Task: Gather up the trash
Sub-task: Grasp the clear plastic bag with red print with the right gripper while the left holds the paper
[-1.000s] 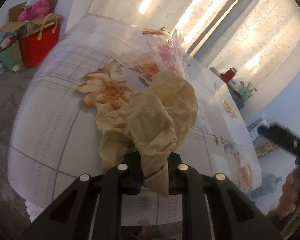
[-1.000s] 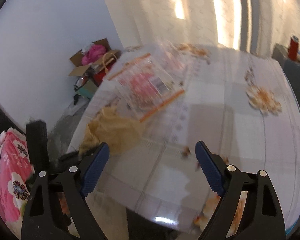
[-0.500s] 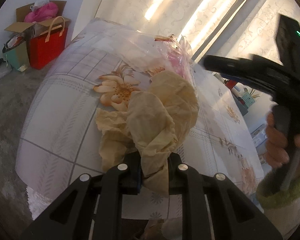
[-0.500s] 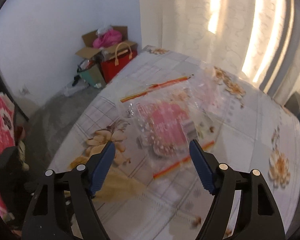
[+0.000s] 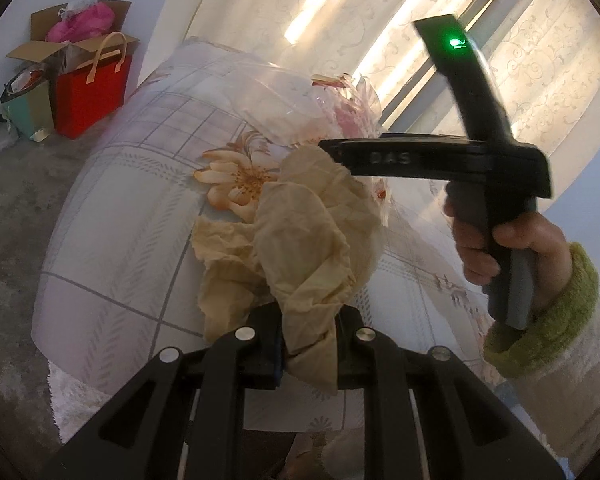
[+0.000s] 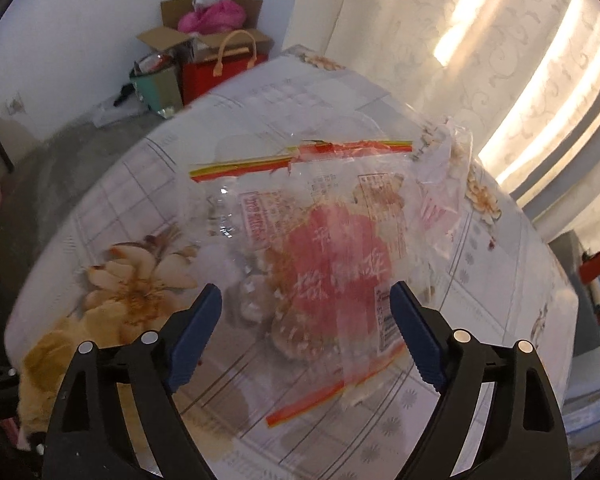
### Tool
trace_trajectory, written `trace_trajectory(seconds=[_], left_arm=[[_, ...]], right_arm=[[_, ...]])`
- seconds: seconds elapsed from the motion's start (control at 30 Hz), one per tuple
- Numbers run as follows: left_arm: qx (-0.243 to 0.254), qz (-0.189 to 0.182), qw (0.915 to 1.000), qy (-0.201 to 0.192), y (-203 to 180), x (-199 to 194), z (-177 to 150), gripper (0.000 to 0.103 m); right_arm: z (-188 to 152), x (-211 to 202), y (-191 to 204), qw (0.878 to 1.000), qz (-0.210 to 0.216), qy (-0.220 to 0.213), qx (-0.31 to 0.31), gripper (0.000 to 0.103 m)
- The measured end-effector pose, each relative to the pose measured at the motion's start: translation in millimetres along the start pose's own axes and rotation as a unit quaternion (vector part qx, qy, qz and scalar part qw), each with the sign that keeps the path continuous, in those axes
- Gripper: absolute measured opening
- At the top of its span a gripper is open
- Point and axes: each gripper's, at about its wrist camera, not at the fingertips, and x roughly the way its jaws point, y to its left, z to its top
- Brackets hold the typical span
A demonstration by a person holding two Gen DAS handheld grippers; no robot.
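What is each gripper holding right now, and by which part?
Left gripper: crumpled yellowish paper, pinched at its lower end. Right gripper: open, holding nothing.

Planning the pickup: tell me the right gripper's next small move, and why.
Probably lower the right gripper onto the clear plastic bag and close. Its jaws are open and empty, framing the bag, which lies flat on the table; the left gripper already clamps the crumpled tissue.
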Motion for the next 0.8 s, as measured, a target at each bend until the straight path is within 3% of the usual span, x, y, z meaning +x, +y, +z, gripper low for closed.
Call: trace_trajectory(seconds=[0.23, 0.6, 0.8], left_arm=[[-0.002, -0.005, 1.0, 0.001, 2, 0, 1, 0.015], [-0.002, -0.006, 1.0, 0.0, 2, 1, 1, 0.015], [0.0, -0.005, 1.0, -0.003, 2, 0, 1, 0.015]], right_arm=[[3, 12, 7, 1.0, -0.029, 0.004, -0.009, 0.079], [-10, 0, -6, 0.999, -0.032, -0.001, 0.028, 0.049], [-25, -23, -26, 0.997, -0.01, -0.015, 0.078, 0.026]])
